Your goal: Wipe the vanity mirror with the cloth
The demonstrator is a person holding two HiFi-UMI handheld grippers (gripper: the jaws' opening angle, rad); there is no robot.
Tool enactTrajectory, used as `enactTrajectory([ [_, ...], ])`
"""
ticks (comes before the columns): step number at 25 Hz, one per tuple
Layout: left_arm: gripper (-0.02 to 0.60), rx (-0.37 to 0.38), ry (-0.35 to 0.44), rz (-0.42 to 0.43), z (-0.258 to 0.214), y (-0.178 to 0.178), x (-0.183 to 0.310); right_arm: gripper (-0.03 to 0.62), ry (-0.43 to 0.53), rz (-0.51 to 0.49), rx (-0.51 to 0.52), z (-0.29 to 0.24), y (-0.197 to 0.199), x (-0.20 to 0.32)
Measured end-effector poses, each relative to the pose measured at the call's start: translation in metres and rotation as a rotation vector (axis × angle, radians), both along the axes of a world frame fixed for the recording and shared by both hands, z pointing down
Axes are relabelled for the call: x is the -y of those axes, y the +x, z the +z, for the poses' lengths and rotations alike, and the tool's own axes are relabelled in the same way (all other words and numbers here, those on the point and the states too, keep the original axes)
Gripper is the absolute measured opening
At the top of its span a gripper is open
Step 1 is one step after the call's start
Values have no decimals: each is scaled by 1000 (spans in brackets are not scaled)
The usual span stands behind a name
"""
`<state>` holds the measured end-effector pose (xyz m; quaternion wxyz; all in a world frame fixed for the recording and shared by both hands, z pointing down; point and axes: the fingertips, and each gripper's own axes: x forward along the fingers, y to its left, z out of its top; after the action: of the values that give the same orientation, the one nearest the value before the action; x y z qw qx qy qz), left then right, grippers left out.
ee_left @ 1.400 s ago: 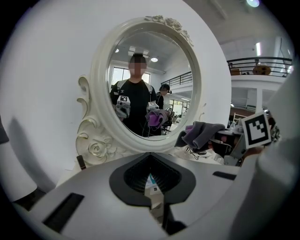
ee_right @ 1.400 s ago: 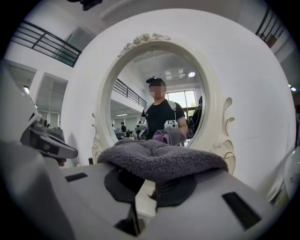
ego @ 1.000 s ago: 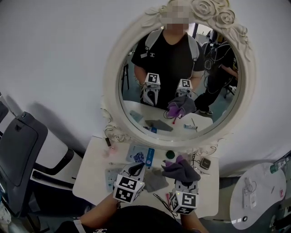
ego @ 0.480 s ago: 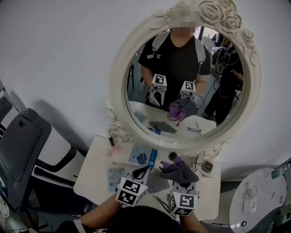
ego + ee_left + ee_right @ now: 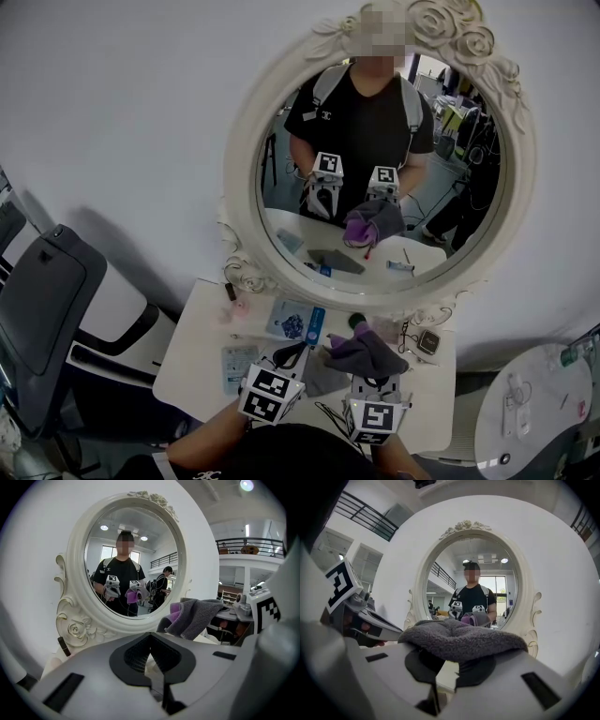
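The oval vanity mirror (image 5: 384, 150) in its white ornate frame (image 5: 246, 187) stands upright at the back of the table and reflects me and both grippers. A grey and purple cloth (image 5: 361, 354) bunches over the tip of my right gripper (image 5: 367, 367), which is shut on it, low over the table and short of the glass. In the right gripper view the cloth (image 5: 464, 639) drapes across the jaws, with the mirror (image 5: 473, 588) straight ahead. My left gripper (image 5: 289, 352) hovers beside it, shut with nothing between its jaws. In the left gripper view, the cloth (image 5: 197, 616) shows at right.
The white vanity table (image 5: 187, 361) carries a blue packet (image 5: 292, 323), a flat grey pad (image 5: 323, 377), a small dark jar (image 5: 357, 322), a black box (image 5: 427, 339) and cables. A grey chair (image 5: 47, 309) stands left and a round white side table (image 5: 525, 412) lower right.
The head view shifted a little at first. Since then the right gripper with the cloth has edged slightly left. The left gripper has stayed put.
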<state>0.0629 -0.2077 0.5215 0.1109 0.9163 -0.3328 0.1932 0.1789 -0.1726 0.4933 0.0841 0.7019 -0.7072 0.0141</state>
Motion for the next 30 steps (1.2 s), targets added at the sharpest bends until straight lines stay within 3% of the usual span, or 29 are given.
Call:
enactTrajectory([
  [5, 6, 1, 7, 2, 0, 0, 0, 40, -46, -9, 72, 6, 1, 1],
  [14, 6, 2, 3, 8, 0, 0, -2, 40, -51, -5, 113, 12, 2, 2],
  [22, 6, 1, -3, 1, 2, -3, -2, 41, -97, -37, 85, 24, -5, 4],
  [30, 6, 1, -7, -1, 3, -5, -1, 40, -81, -39, 84, 20, -8, 4],
])
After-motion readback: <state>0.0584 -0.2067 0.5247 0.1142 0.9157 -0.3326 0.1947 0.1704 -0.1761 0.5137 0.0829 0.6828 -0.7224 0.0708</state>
